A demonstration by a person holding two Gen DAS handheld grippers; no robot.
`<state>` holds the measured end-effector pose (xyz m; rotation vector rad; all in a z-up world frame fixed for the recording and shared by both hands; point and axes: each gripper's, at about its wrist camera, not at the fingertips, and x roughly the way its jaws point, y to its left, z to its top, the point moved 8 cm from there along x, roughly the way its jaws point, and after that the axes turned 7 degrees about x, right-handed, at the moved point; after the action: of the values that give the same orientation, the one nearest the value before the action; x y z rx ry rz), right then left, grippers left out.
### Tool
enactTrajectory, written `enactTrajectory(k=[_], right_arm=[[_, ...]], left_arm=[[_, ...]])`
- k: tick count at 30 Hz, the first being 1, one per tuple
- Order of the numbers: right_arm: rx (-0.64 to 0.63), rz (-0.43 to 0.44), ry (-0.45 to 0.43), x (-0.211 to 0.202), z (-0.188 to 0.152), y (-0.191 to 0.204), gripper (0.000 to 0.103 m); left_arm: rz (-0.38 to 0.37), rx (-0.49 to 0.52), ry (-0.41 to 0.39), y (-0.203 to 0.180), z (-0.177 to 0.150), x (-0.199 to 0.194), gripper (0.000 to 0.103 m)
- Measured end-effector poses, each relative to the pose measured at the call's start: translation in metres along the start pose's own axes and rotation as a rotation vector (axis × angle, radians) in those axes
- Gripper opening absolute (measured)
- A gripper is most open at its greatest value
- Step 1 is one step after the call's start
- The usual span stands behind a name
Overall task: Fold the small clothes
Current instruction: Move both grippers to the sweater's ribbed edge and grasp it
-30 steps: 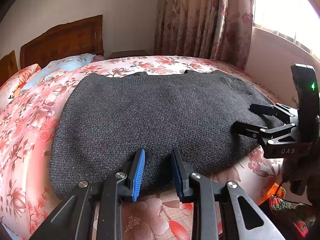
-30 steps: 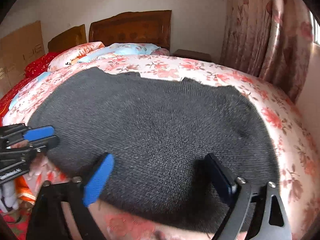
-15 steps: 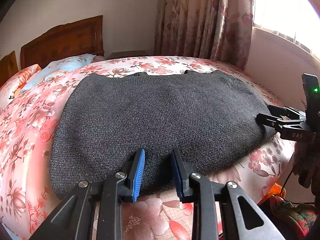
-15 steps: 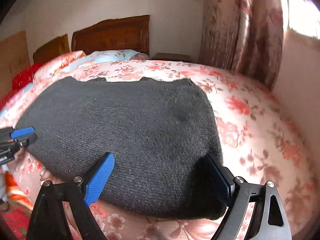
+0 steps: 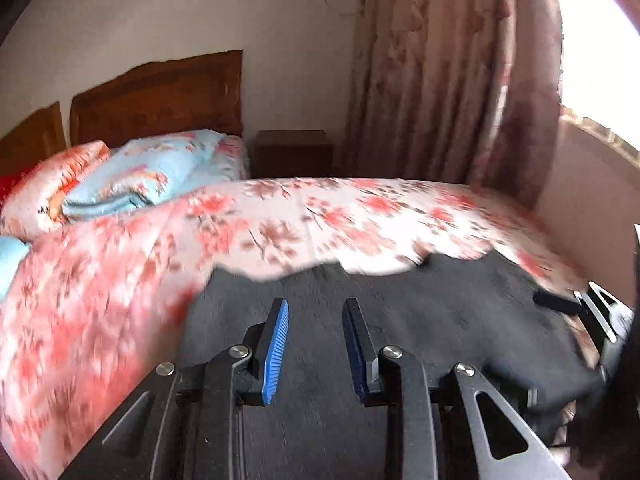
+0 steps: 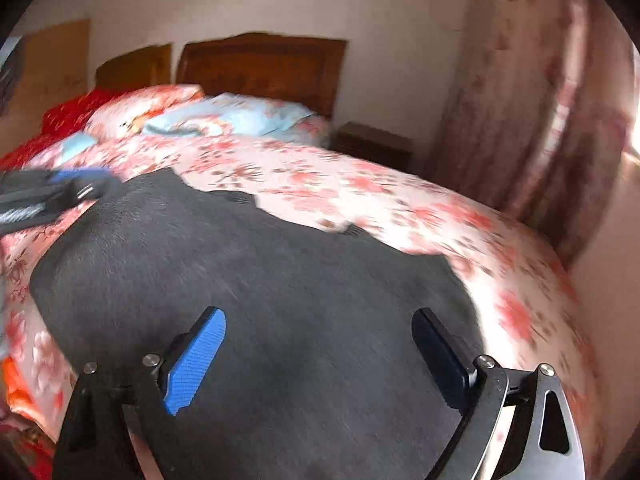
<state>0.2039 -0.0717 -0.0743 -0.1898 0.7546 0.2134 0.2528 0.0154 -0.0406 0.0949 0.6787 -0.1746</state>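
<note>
A: Charcoal knit sweater (image 6: pixel 280 320), one item: spread flat on floral bedspread (image 5: pixel 320 216), lower centre of both views.

B: Left gripper (image 5: pixel 314 344): jaws parted, empty, above sweater. Right gripper (image 6: pixel 320 356): jaws spread wide, empty.

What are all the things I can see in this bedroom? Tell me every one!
sweater: one, dark grey, spread flat on the near part of the bed
bedspread: one, pink and white with red flowers, covering the bed
pillow: one, pink floral, at the head of the bed
blanket: one, light blue, folded beside the pillow
headboard: one, brown wood, against the wall
nightstand: one, dark brown, between bed and curtain
curtain: one, pink floral, hanging by the window
left hand-held gripper: one, black with blue pads, open over the sweater
right hand-held gripper: one, black with blue pads, wide open over the sweater
</note>
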Motion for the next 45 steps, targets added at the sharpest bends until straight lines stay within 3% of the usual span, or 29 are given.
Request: enactTrajectory(k=[3,5,7,11,14,18,20,23,29,34,37,42,45], right_arm=[[-0.042,0.049,0.048,0.031,0.015,0.025,0.103],[-0.12,0.007,0.081,0.057,0.01,0.033,0.103],[-0.067,0.043,0.083,0.066,0.004,0.026,0.103],[0.087,0.029,0.116,0.066,0.0,-0.008,0.103],[0.158,-0.134,0.086,0.061,0.0,-0.049,0.103],[0.277,-0.228,0.132,0.066,-0.011,-0.102,0.103],[0.383,-0.167,0.162,0.072,-0.019,-0.122,0.103],[0.42,-0.132,0.157,0.078,-0.014,-0.134,0.103],[0.405,-0.059,0.161,0.084,-0.012,-0.129,0.103],[0.5,0.097,0.028,0.032,-0.018,-0.125,0.103],[0.567,0.147,-0.062,-0.022,-0.044,-0.126,0.103],[0.685,0.204,-0.046,-0.083,-0.119,-0.131,0.103],[0.76,0.237,-0.015,-0.092,-0.151,-0.133,0.103]], left_arm=[[0.038,0.002,0.079,0.015,-0.009,0.045,0.028],[0.024,-0.029,0.196,0.026,-0.038,0.076,0.027],[-0.058,-0.147,0.121,0.04,-0.033,0.065,0.027],[-0.114,-0.183,0.115,0.046,-0.038,0.067,0.027],[-0.098,-0.163,0.118,0.043,-0.038,0.068,0.027],[-0.098,-0.162,0.117,0.043,-0.038,0.068,0.027],[-0.092,-0.158,0.115,0.041,-0.037,0.067,0.027],[-0.087,-0.159,0.108,0.039,-0.039,0.063,0.027],[-0.201,-0.262,0.097,0.052,-0.039,0.067,0.027],[-0.19,-0.25,0.094,0.05,-0.038,0.066,0.027],[-0.184,-0.244,0.093,0.051,-0.038,0.067,0.027],[-0.178,-0.246,0.09,0.051,-0.038,0.067,0.027],[-0.177,-0.244,0.09,0.051,-0.038,0.066,0.027]])
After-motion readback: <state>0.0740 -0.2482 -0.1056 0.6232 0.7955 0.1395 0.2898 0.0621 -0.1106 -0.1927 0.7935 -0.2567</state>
